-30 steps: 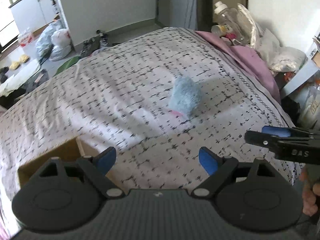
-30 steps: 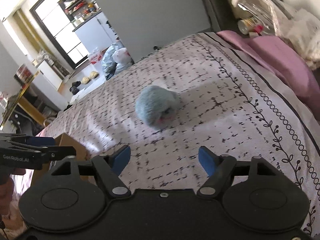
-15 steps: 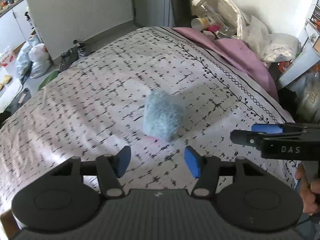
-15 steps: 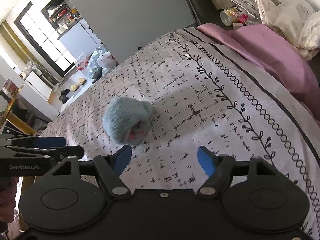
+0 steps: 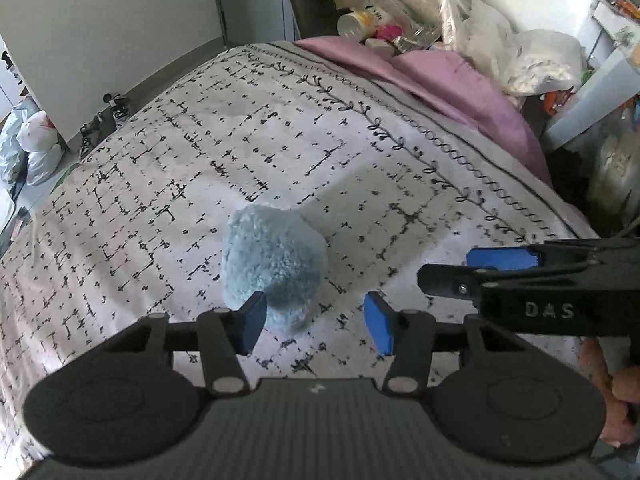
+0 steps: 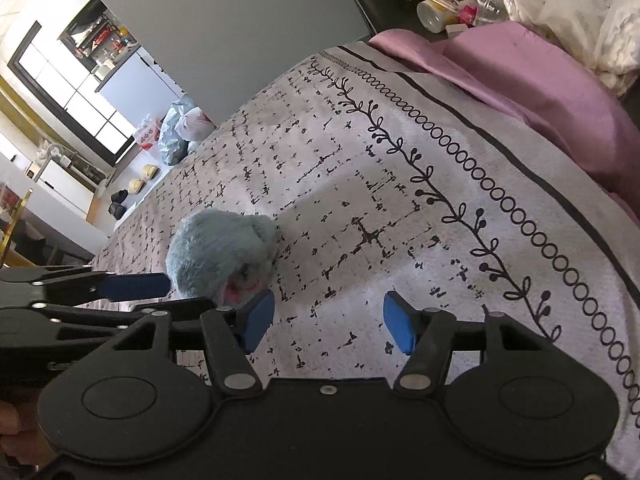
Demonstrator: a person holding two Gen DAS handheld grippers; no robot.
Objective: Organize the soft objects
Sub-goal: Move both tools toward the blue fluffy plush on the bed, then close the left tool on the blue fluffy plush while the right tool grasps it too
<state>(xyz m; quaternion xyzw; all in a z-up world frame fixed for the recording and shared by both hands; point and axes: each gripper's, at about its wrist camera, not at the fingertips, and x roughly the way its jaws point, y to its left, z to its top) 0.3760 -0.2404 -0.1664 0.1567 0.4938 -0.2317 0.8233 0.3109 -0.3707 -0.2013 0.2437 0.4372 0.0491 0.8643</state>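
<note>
A fluffy light-blue plush toy (image 5: 274, 264) with a pink patch lies on the patterned bedspread (image 5: 280, 148). My left gripper (image 5: 314, 328) is open, and its left blue pad overlaps the toy's near edge. My right gripper (image 6: 328, 326) is open and empty, just right of the toy (image 6: 222, 258) in its own view. In the left wrist view the right gripper (image 5: 500, 268) shows from the side at the right. The left gripper (image 6: 132, 286) shows at the left in the right wrist view, close beside the toy.
A purple pillow (image 5: 460, 88) lies along the bed's far right edge. Bottles and plastic bags (image 5: 400, 12) crowd the corner behind it. Filled bags (image 5: 28, 148) and shoes sit on the floor beyond the bed's left edge.
Both grippers have moved forward toward the plush toy, which now lies much nearer the left gripper's pads. The cardboard box at the left has left the views.
</note>
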